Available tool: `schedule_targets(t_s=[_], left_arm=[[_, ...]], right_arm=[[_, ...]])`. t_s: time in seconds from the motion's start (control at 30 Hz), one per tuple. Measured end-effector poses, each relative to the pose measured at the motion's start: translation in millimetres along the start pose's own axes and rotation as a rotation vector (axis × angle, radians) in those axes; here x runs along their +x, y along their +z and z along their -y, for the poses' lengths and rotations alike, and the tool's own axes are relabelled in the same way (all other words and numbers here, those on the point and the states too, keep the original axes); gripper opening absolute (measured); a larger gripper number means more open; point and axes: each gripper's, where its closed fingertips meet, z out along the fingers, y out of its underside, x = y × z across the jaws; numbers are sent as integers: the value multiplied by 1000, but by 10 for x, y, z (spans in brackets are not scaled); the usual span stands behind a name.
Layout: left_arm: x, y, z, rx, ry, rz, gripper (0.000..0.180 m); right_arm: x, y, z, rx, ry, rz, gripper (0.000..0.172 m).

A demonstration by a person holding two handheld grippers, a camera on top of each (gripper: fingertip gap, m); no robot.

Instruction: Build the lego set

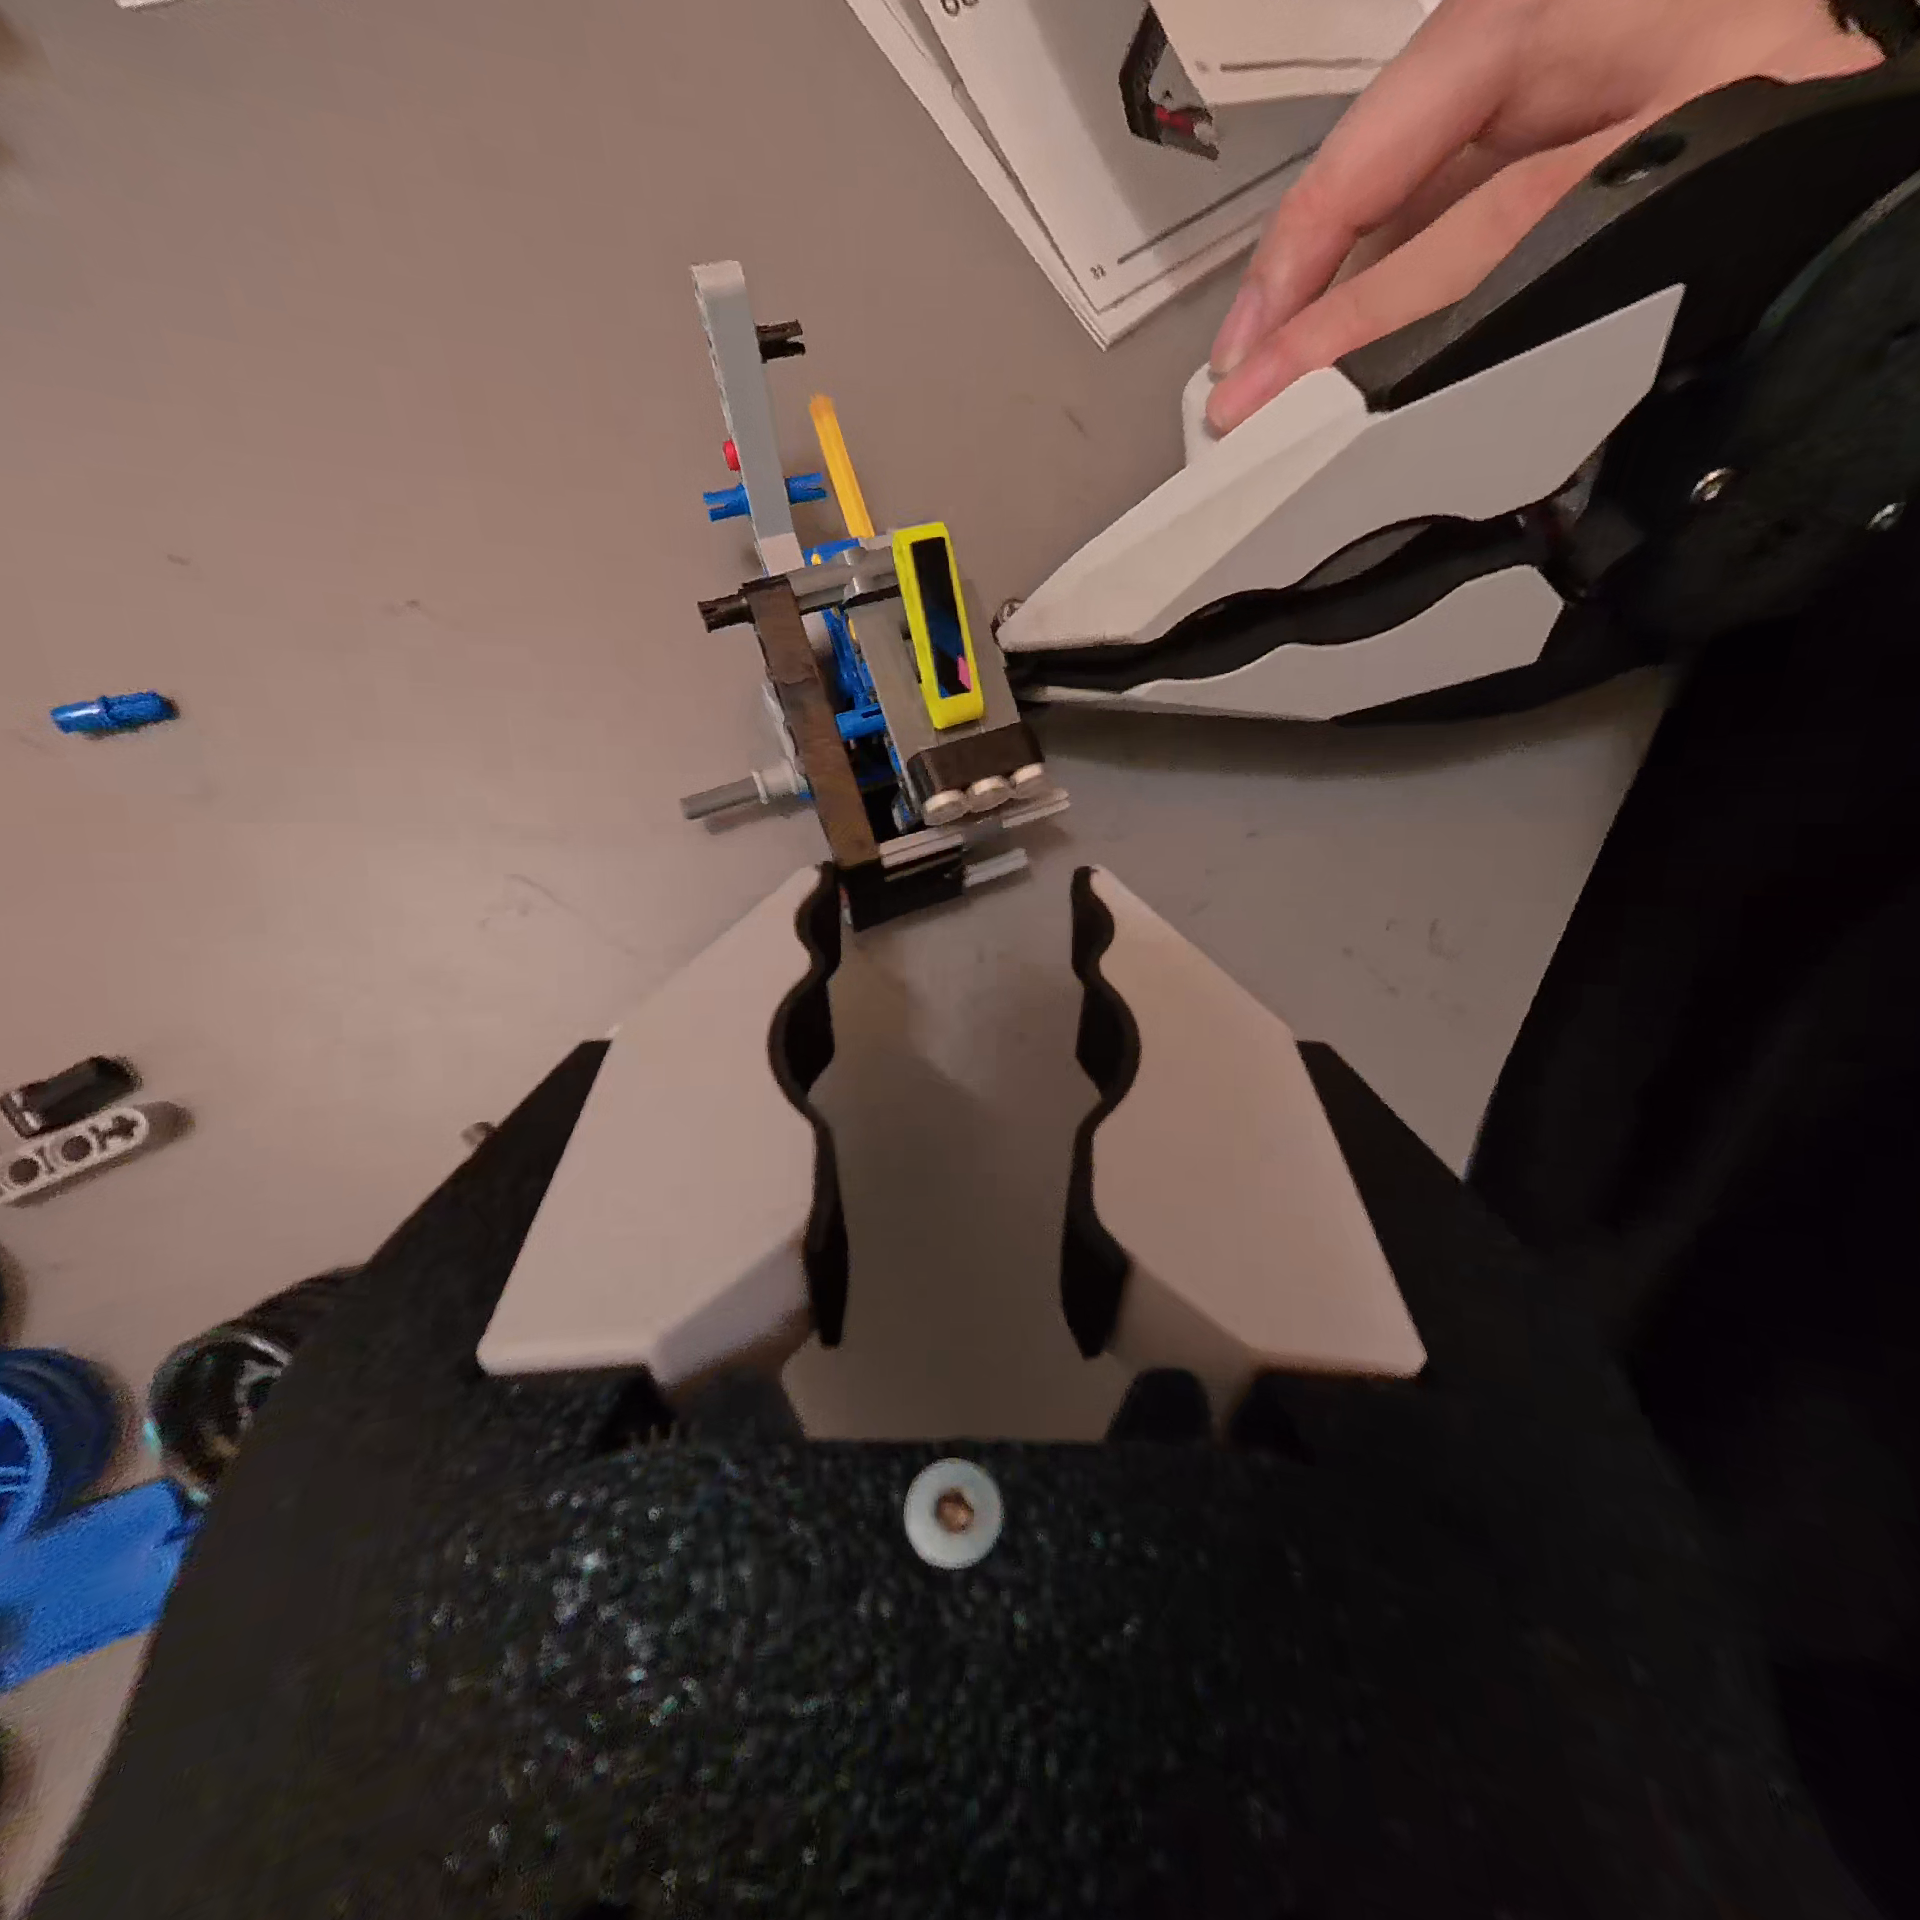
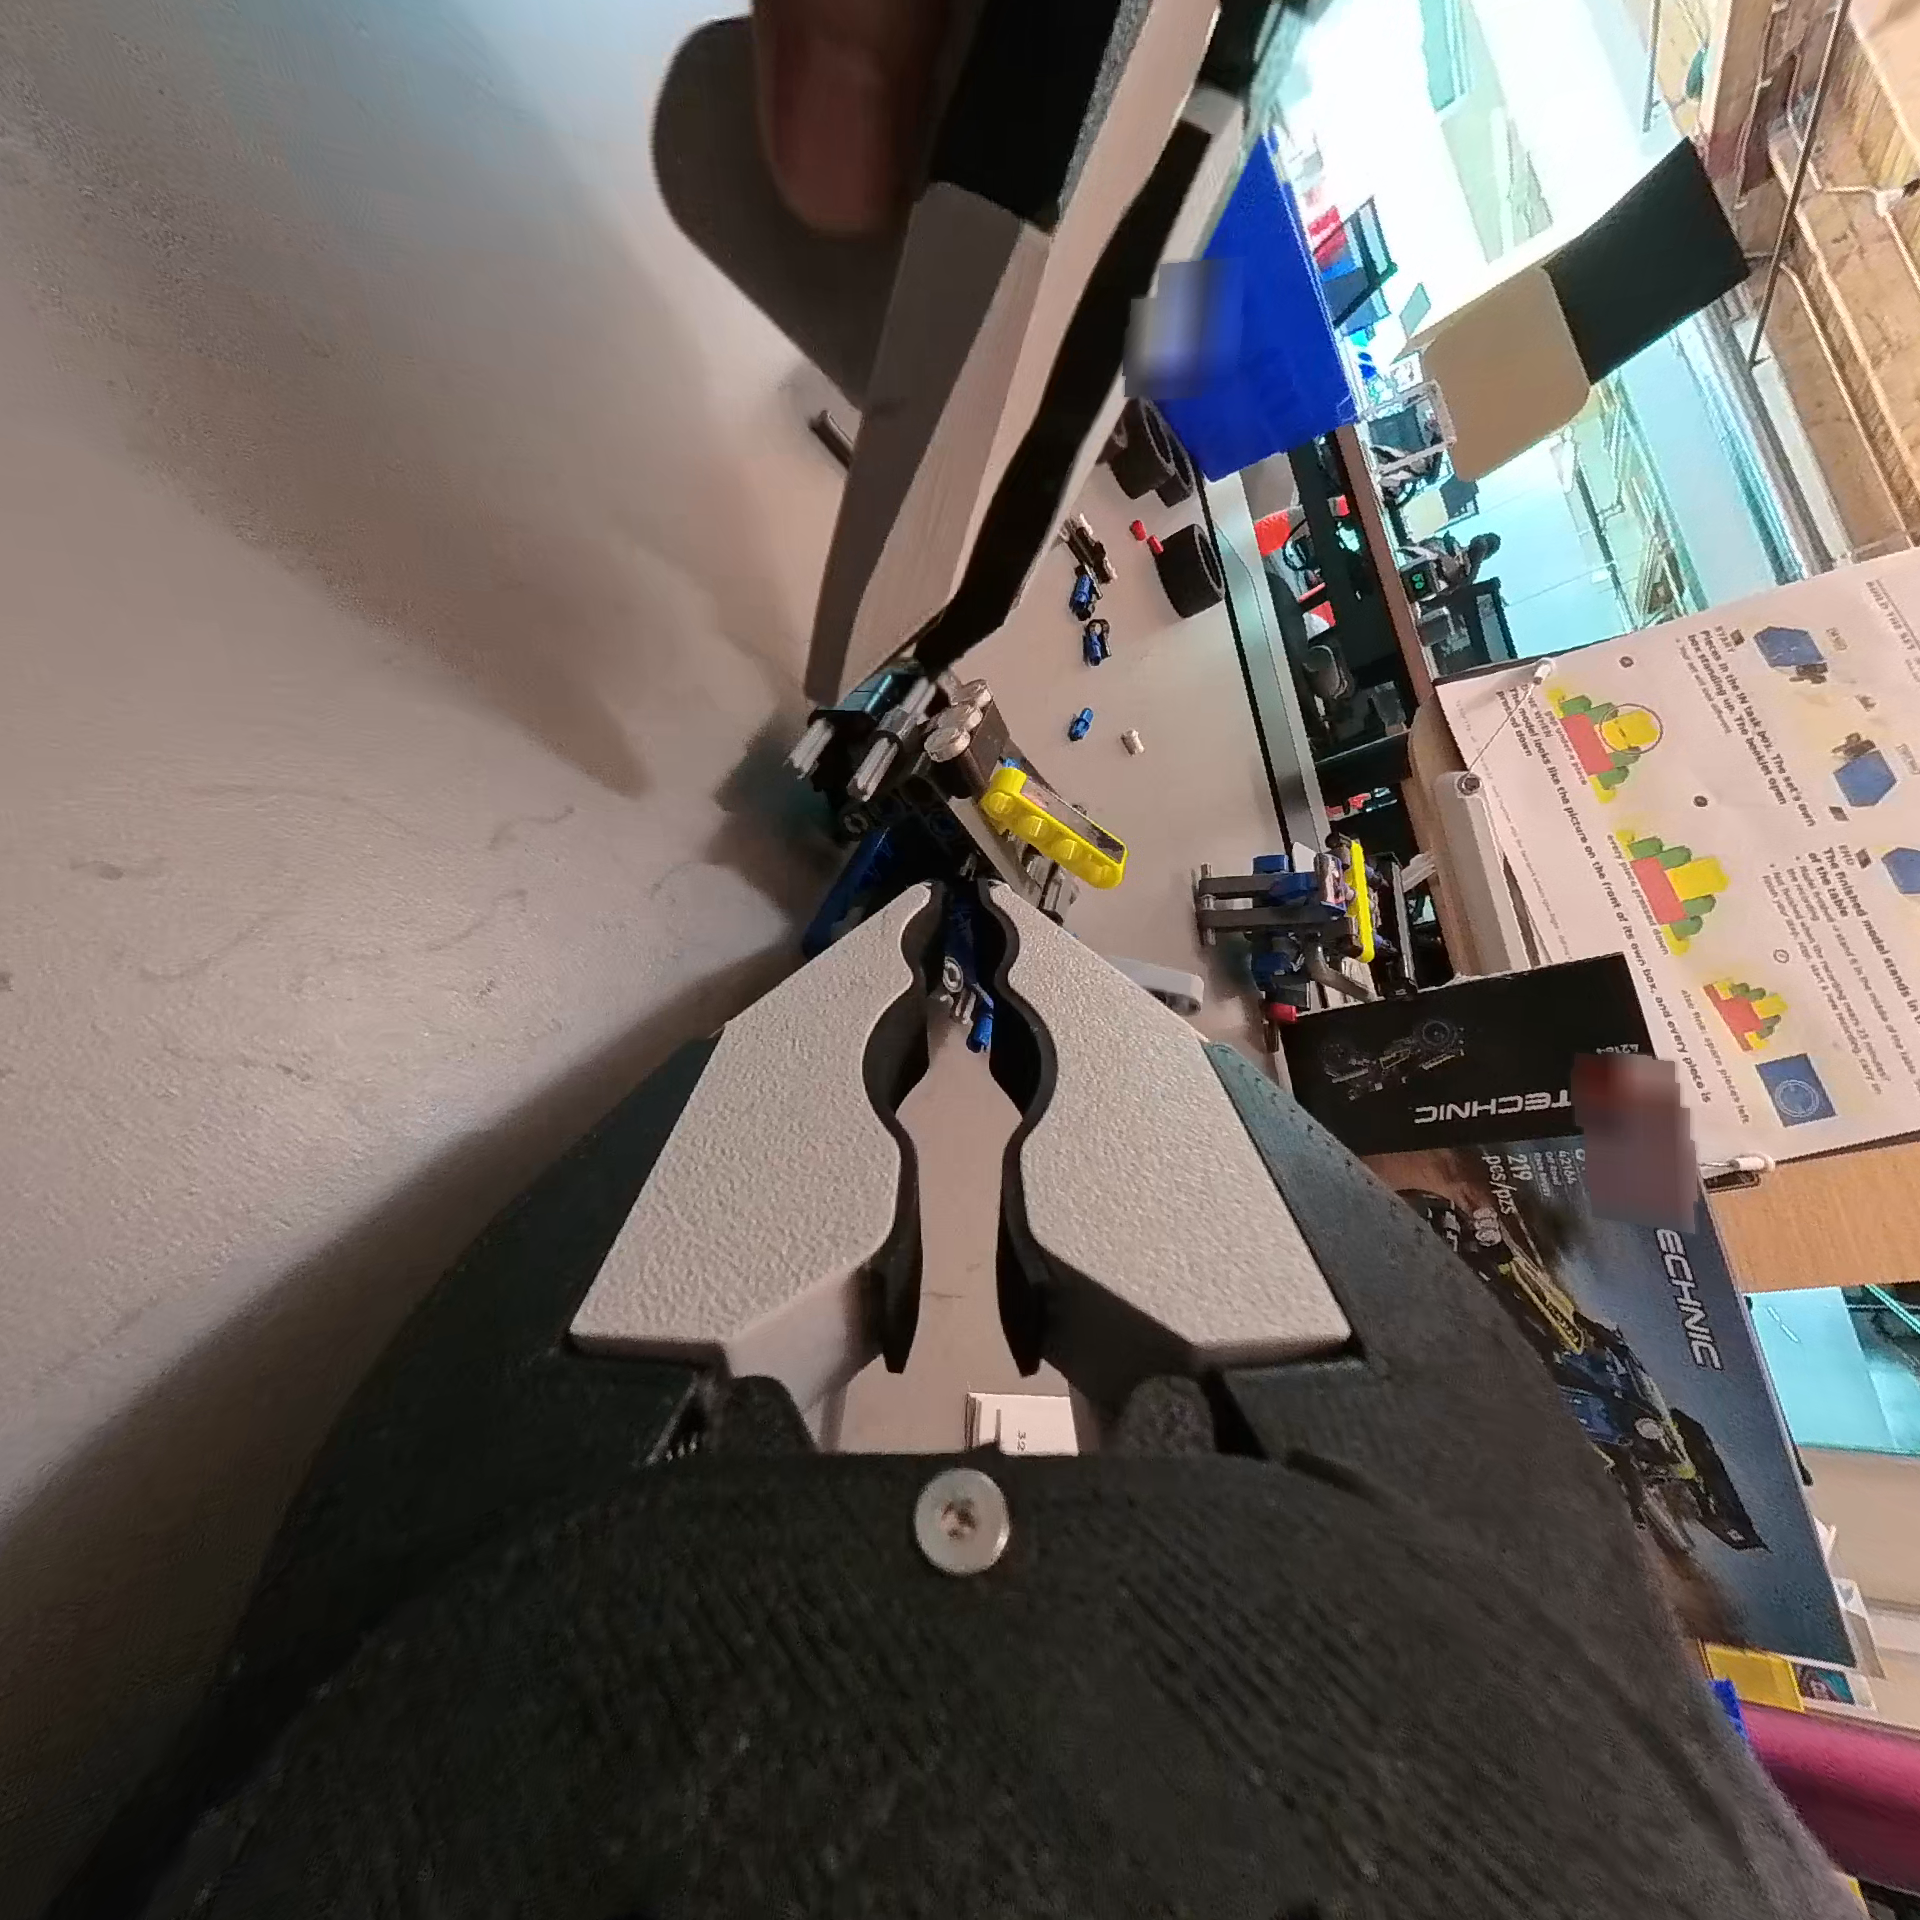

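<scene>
Grey-blue-and-black plastic brick model [image 1: 862, 665] stood on grey table [image 1: 312, 416] | right gripper [image 1: 1013, 649] pinched its side, seemingly steadying | left gripper [image 1: 951, 894] spread, left fingertip [image 1: 816, 904] touching its black base, right clear | likely next: squeeze base squarely.

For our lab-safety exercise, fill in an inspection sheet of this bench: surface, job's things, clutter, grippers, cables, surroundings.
Surface: grey table, scuffed.
Job's things: brick model with a yellow beam, at both grippers' tips.
Clutter: loose blue pin, grey beam pieces, tyres, booklet.
Grippers: left gripper open, one finger beside the model's black end; right gripper shut, tips against the model's side, hand on it.
Cables: nothing seen.
Surroundings: second model, set box, printed sheet, blue bin.
</scene>
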Motion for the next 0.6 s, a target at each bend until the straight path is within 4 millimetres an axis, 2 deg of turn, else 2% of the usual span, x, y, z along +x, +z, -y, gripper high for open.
schedule_targets(t_s=[0.37,0.53,0.6], left_arm=[[-5,96,73,145,-107,242,59],[-15,140,75,164,-145,268,61],[-28,141,88,175,-150,291,56]], right_arm=[[-4,-2,-5,1,-1,-1,1],[-10,0,2,5,0,2,1],[-11,1,3,4,-1,2,1]])
